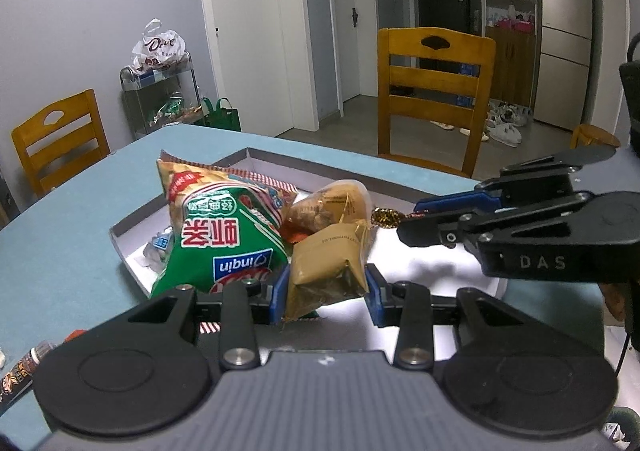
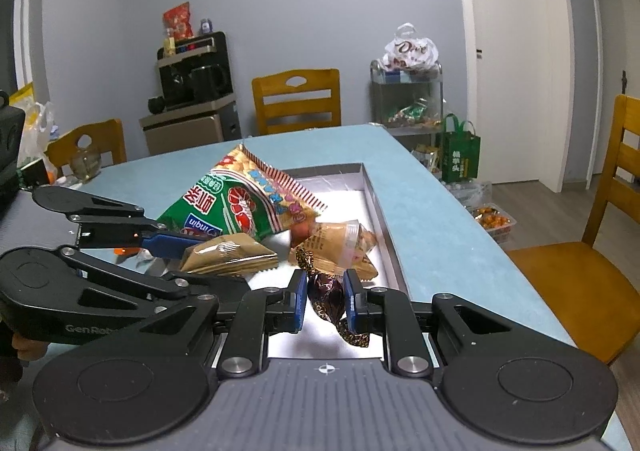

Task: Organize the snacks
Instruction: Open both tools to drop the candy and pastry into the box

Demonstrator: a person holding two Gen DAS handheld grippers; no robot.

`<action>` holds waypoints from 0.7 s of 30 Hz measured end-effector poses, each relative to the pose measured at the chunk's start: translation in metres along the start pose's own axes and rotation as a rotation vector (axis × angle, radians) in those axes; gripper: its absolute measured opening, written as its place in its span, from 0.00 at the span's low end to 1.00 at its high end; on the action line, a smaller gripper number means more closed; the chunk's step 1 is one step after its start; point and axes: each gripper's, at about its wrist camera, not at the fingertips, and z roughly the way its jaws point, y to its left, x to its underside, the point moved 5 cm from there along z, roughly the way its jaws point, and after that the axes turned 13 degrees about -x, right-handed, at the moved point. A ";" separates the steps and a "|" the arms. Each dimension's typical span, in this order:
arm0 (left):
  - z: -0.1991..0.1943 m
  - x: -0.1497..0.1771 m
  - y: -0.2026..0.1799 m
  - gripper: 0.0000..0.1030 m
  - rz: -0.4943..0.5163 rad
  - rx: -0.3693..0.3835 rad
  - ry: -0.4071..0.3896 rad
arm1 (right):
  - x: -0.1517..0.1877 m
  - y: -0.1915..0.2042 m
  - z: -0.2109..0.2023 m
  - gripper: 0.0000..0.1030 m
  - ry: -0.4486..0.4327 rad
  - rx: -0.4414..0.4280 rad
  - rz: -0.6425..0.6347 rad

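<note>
Your left tool (image 1: 326, 293) is clenched on a tan snack packet (image 1: 326, 267), holding it over the shallow grey tray (image 1: 280, 163) on the blue table (image 1: 60, 251). Your right tool (image 2: 325, 301) grips a dark brown wrapped candy (image 2: 326, 297) above the tray's near end. A green shrimp-chip bag (image 1: 224, 235) leans in the tray beside a clear-wrapped pastry (image 1: 332, 205); whether the pastry touches the tan packet is hard to tell.
</note>
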 end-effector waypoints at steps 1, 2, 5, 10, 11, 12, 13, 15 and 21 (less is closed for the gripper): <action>0.002 0.000 -0.001 0.35 0.000 -0.002 0.003 | 0.001 0.000 0.001 0.21 0.002 0.000 0.000; 0.004 0.000 -0.002 0.35 -0.002 0.000 0.007 | 0.001 0.001 0.002 0.21 0.005 0.001 0.001; 0.007 0.002 -0.004 0.35 -0.002 0.003 0.018 | 0.002 0.001 0.003 0.21 0.007 0.004 0.007; 0.012 0.005 -0.005 0.35 0.000 -0.003 0.027 | 0.003 0.001 0.004 0.21 0.005 0.011 0.019; 0.012 0.006 -0.004 0.35 0.001 -0.003 0.027 | 0.004 0.001 0.004 0.21 0.005 0.011 0.019; 0.013 0.006 -0.004 0.35 0.001 -0.005 0.028 | 0.006 0.001 0.004 0.21 0.005 0.011 0.020; 0.013 0.007 -0.006 0.35 0.002 -0.004 0.029 | 0.006 0.002 0.004 0.21 0.006 0.010 0.020; 0.013 0.008 -0.008 0.35 0.006 -0.004 0.029 | 0.007 0.002 0.005 0.21 0.008 0.007 0.025; 0.013 0.010 -0.008 0.40 0.003 -0.003 0.039 | 0.006 -0.001 0.003 0.21 0.005 0.002 0.050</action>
